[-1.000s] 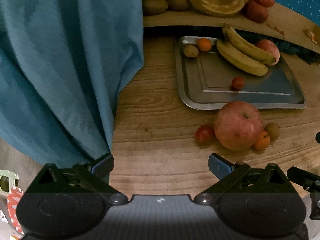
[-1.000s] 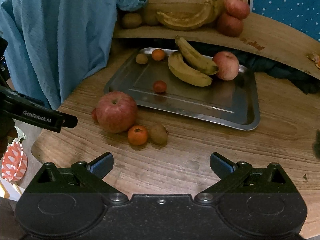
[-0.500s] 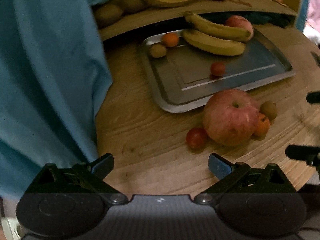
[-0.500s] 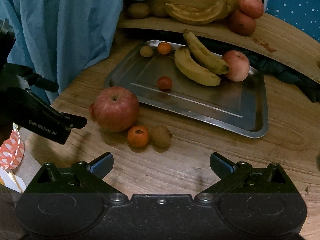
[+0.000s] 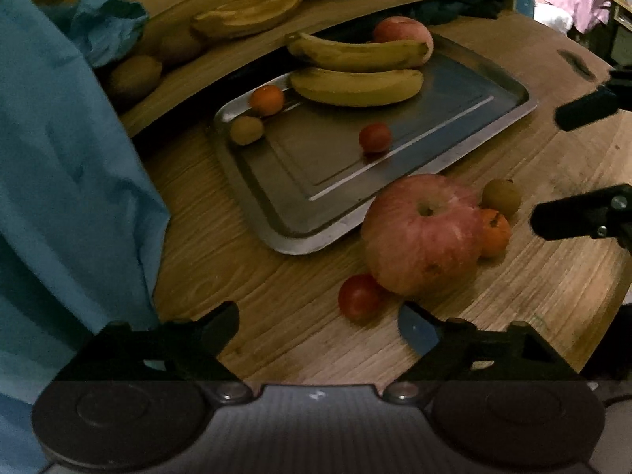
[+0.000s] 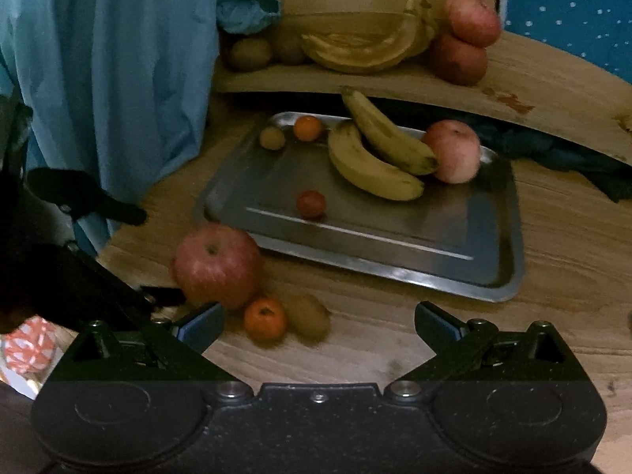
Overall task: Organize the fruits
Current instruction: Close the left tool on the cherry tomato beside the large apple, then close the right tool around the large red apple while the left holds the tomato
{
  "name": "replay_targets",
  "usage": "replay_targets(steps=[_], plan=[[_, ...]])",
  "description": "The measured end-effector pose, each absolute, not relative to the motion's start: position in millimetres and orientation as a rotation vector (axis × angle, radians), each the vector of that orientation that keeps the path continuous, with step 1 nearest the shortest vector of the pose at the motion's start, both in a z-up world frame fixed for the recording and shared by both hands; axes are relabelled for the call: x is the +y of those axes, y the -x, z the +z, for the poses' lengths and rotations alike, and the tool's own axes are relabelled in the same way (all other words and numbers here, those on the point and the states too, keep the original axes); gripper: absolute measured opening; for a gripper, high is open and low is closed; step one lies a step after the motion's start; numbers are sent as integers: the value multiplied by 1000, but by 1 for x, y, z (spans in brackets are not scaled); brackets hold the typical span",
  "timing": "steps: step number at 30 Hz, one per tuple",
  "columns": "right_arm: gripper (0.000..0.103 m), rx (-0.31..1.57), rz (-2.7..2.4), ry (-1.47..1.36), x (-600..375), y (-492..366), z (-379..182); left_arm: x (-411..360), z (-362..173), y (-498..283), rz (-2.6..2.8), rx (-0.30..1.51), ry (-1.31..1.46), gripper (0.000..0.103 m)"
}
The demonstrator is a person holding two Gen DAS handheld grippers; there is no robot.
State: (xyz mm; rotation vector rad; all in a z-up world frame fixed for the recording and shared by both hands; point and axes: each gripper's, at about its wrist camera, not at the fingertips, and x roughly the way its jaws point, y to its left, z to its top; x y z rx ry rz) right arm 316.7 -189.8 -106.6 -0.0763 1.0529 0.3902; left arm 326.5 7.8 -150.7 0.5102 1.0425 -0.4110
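My left gripper (image 5: pixel 318 322) has its fingers spread wide and empty, low over the wooden table (image 5: pixel 284 296), aimed at the loose fruit. Its right finger (image 5: pixel 416 331) sits just beside the small tomato (image 5: pixel 357 296), which touches the large apple (image 5: pixel 420 237). I cannot tell whether that finger touches the tomato.

My right gripper (image 6: pixel 318 320) is likewise spread apart and holds nothing. It points across the table toward the metal tray (image 6: pixel 509 276). Just ahead of its left finger (image 6: pixel 199 324) lie the orange (image 6: pixel 264 318) and the kiwi (image 6: pixel 308 318), side by side and close against the large apple.

Those four fruits lie on the table just outside the tray's near edge. On the tray I see two bananas (image 6: pixel 371 166) lying together, a second apple (image 6: pixel 454 152) against them, a small red tomato (image 6: pixel 311 203) alone in the middle, and an orange (image 6: pixel 308 128) with a small brown fruit (image 6: pixel 272 137) in the far corner. A blue cloth (image 6: pixel 118 79) hangs to the left.
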Motion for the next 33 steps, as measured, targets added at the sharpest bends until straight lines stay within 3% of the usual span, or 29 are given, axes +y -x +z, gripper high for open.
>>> replay_targets(steps=[11,28,33], plan=[[102,1071,541,264,-161,-329,-110,7,-152,-328,-526,1019,-548,70],[102,1100,610,386,-133,-340,-121,13,-153,-329,-720,970,-576,28],[101,1113,610,388,-125,-343,-126,25,-152,-339,-693,986,-533,26]])
